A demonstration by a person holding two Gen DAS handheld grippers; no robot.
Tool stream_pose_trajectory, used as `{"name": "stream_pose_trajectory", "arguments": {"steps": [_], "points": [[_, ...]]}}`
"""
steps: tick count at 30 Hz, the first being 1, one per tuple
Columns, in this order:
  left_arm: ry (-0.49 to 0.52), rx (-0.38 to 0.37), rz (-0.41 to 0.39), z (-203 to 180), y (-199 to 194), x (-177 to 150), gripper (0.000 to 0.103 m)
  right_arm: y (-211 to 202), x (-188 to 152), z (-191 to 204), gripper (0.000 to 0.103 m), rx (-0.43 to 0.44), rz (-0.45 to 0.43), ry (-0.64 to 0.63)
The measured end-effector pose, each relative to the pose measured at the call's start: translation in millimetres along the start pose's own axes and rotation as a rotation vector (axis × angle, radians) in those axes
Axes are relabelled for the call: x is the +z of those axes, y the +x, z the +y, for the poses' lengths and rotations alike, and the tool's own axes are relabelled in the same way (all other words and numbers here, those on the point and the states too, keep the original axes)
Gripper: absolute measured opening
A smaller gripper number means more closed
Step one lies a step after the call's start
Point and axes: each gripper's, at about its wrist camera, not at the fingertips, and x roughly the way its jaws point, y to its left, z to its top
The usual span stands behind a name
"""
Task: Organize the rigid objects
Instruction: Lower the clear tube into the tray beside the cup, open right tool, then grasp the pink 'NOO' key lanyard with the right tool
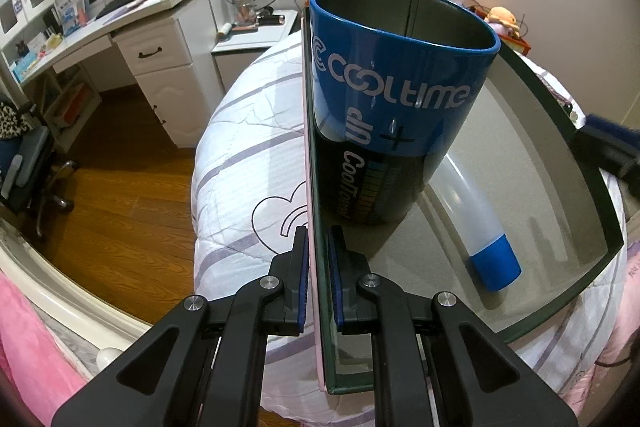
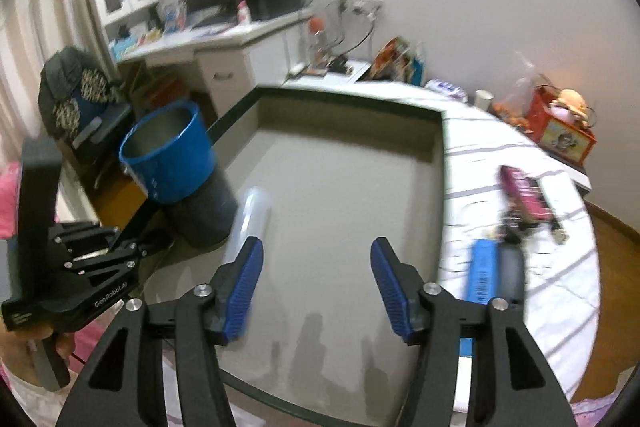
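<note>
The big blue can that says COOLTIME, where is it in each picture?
Left wrist view: the blue can fills the upper middle, standing in the box just inside the wall that the left tongs pinch.
Right wrist view: the blue can stands at the left, in the box's near-left corner.
Shared landmark: the clear tube lying beside the can.

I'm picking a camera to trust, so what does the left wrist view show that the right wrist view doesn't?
Only the left wrist view shows the left gripper shut on the tray wall and the can's COOLTIME lettering. Only the right wrist view shows the open right gripper and the blurred blue box on the bed. Both show the can and the clear tube inside the tray.
</note>
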Motion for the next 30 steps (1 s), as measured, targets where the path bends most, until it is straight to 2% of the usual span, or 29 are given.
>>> {"name": "stream_pose_trajectory", "arguments": {"steps": [7,15,20,23,27,30], "points": [[0.0,0.012,0.002,-2,1,1,0.011,-33,-7,-57,0.059,-0.112,-0.07,0.111],[0.002,0.022,0.008,-4,1,1,0.011,-43,-41,-132,0.059,-0.281,-0.013,0.224],[0.008,0.032,0.012,-5,2,1,0.01,-29,-57,-147,0.059,-0.268,0.036,0.243],[0.008,0.03,0.015,-5,2,1,0.01,-20,-56,-155,0.059,-0.249,0.05,0.243],[0.013,0.034,0.016,-5,2,2,0.01,-7,-42,-162,0.059,-0.196,0.025,0.238],[0.013,0.033,0.017,-5,4,2,0.01,5,-27,-164,0.059,-0.201,0.019,0.216]]}}
